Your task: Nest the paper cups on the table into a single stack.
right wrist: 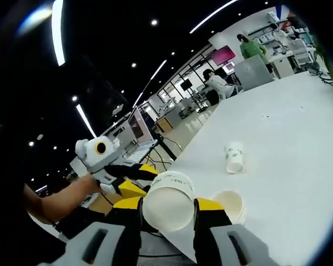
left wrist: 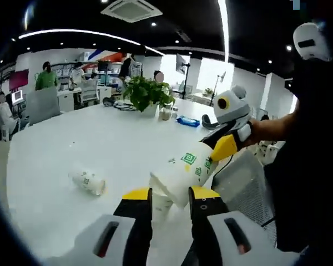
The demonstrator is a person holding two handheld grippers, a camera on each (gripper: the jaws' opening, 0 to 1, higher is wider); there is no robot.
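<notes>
In the left gripper view a white paper cup (left wrist: 184, 169) with green marks reaches from the right gripper (left wrist: 226, 148) down to my left gripper (left wrist: 171, 194). Its near end fills the gap between the left jaws, which press on both its sides. Below it a second cup (left wrist: 160, 209) shows between the same jaws. In the right gripper view my right gripper (right wrist: 168, 204) is shut on that cup (right wrist: 167, 208), whose round end faces the camera. An open-mouthed cup (right wrist: 230, 205) sits just right of it. The left gripper (right wrist: 136, 178) comes in from the left. One more cup (left wrist: 89, 182) (right wrist: 233, 157) lies on its side on the table.
The white table (left wrist: 72, 144) (right wrist: 288, 138) stretches away. A potted plant (left wrist: 148, 94) and a blue item (left wrist: 188, 121) stand at its far end. A mesh chair (left wrist: 241, 185) is by the near edge. A person's forearm (right wrist: 61, 202) holds the left gripper. People sit at desks behind.
</notes>
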